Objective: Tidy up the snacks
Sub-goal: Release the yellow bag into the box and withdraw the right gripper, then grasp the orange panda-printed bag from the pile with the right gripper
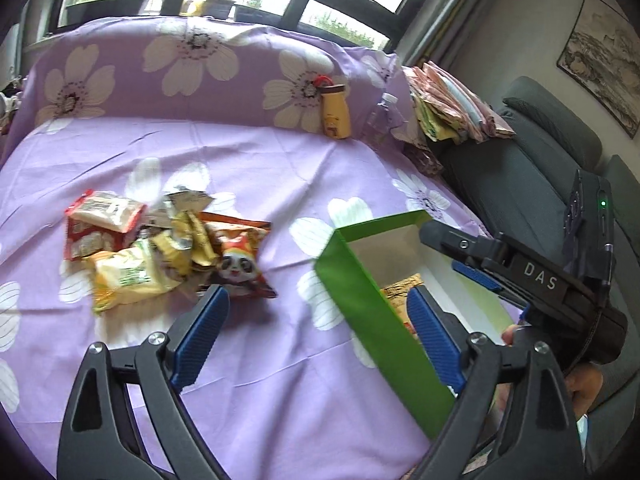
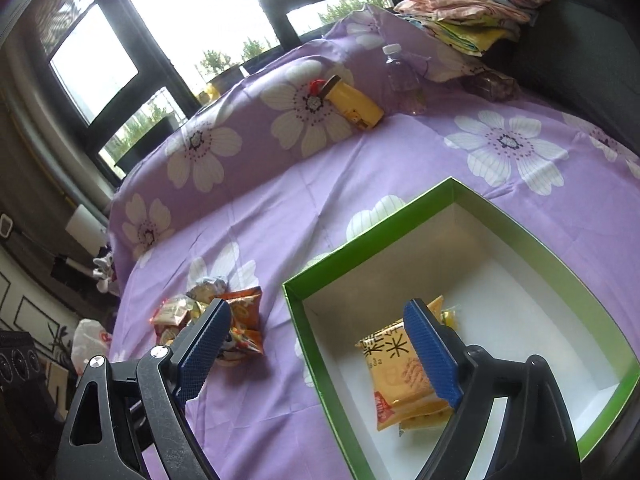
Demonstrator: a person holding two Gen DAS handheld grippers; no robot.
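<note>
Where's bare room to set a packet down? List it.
Inside the green box, the white floor right of and behind the yellow packets is bare. On the sheet, there is an open stretch between the snack pile and the box, and a wider one between the pile and the yellow bottle. The pile itself is crowded.

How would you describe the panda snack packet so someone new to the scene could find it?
Start at the purple flowered sheet and find the pile of snack packets lying left of the green box. The panda packet sits at the pile's right edge, nearest the box. It is orange and red, and the only one with a cartoon panda face; its neighbours are yellow, gold or red-and-white.
</note>
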